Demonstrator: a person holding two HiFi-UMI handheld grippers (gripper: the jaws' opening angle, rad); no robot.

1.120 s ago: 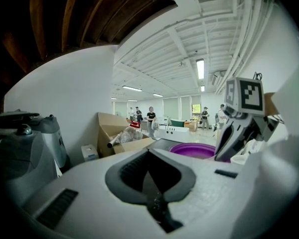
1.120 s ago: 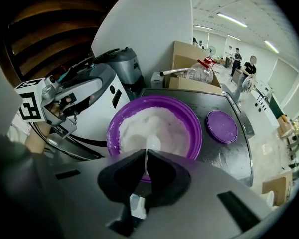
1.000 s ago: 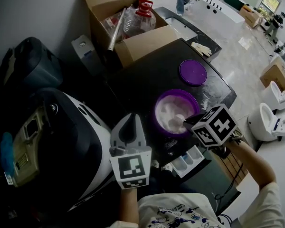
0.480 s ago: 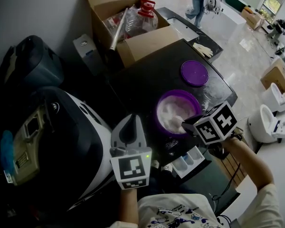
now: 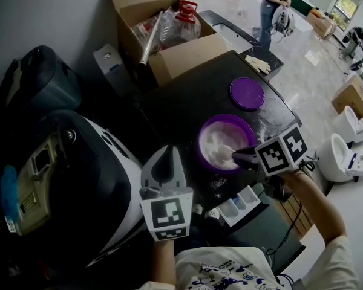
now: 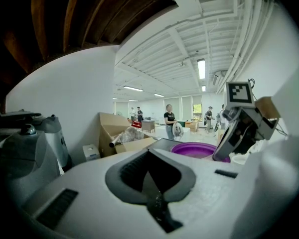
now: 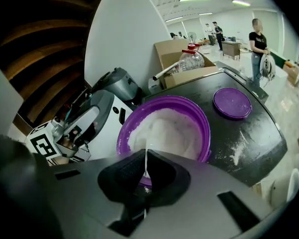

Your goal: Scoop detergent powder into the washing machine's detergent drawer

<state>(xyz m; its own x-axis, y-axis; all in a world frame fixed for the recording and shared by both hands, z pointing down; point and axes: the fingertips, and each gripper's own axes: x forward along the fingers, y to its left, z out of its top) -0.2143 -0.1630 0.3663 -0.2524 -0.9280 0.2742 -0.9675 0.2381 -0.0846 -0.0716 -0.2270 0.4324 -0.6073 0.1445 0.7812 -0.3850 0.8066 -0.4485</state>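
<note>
A purple tub [image 5: 201, 139] of white detergent powder [image 5: 221, 141] stands on the washing machine's black top [image 5: 181, 101]. Its purple lid [image 5: 247, 93] lies behind it. My right gripper [image 5: 241, 156] reaches over the tub's near rim, shut on a thin white scoop handle [image 7: 146, 159]. The scoop's bowl [image 5: 225, 155] rests in the powder. The open detergent drawer [image 5: 238, 205] sticks out below the tub. My left gripper [image 5: 164, 159] hovers left of the tub, shut and empty. The left gripper view shows its closed tips [image 6: 149, 176], with the tub [image 6: 199, 150] beyond.
A cardboard box [image 5: 169, 53] holding a large bottle [image 5: 176, 23] stands at the back. A bulky dark-and-white appliance [image 5: 78, 174] is at the left. Spilt powder [image 5: 267, 122] dusts the top near the lid. White toilets [image 5: 345, 156] and a person [image 5: 272, 5] are beyond.
My right gripper has shifted a little to the right and turned, keeping the scoop in the tub. The left gripper has stayed put. A person has walked across the background.
</note>
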